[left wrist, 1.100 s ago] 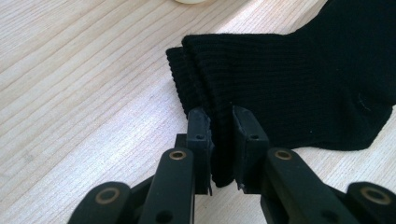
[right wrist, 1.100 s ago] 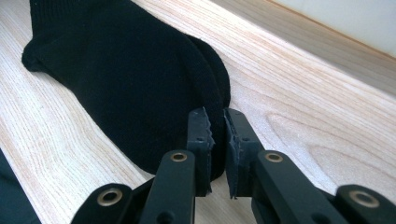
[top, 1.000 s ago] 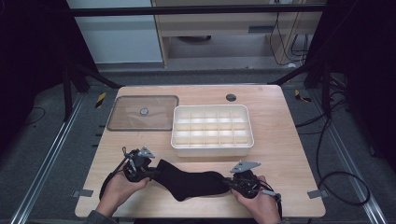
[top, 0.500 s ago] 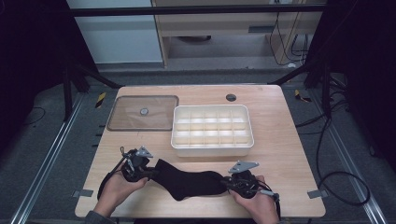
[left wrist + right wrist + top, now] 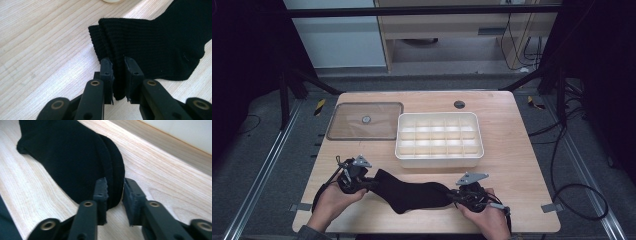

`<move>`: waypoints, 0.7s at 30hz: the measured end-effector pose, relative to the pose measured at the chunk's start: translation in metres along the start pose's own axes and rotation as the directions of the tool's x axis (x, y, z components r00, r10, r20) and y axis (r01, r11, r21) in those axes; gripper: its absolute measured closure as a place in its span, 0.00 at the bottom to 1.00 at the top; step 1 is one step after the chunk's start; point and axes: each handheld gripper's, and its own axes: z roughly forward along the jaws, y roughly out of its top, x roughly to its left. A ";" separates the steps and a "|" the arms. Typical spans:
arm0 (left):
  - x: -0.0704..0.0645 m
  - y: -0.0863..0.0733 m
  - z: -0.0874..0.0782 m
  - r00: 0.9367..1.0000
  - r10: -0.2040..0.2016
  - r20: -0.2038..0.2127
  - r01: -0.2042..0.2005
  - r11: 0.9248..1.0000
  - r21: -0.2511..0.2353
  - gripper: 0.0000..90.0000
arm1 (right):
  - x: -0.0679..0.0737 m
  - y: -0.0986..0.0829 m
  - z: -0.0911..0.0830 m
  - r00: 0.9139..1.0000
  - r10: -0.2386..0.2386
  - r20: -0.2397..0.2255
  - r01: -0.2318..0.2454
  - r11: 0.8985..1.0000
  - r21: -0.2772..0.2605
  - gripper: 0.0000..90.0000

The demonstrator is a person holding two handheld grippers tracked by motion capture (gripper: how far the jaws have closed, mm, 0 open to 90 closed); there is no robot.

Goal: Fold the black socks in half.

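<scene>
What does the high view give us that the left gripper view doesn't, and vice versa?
High view alone: the white compartment tray, the clear lid beside it, both hands, and the right gripper at the sock's toe end.
Left gripper view alone: the ribbed cuff edges in layers, pinched between the left gripper jaws, so it looks like a pair stacked, not one sock.
Shared: the black sock lying flat on the wooden table, held at its cuff by the left gripper.
</scene>
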 end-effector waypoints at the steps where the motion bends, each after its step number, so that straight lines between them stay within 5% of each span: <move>1: 0.000 0.000 -0.001 1.000 0.002 0.000 -0.002 1.000 0.002 0.87 | 0.000 0.000 0.000 1.000 -0.002 -0.004 0.002 1.000 0.001 0.87; 9: -0.006 0.006 -0.010 1.000 0.017 0.011 -0.017 1.000 -0.012 0.87 | -0.001 0.000 0.003 1.000 0.004 -0.016 -0.003 1.000 0.013 0.89; 21: -0.039 0.027 -0.017 0.995 0.089 0.052 -0.088 0.996 -0.017 0.87 | -0.001 0.001 0.006 1.000 0.004 -0.023 -0.004 1.000 0.018 0.89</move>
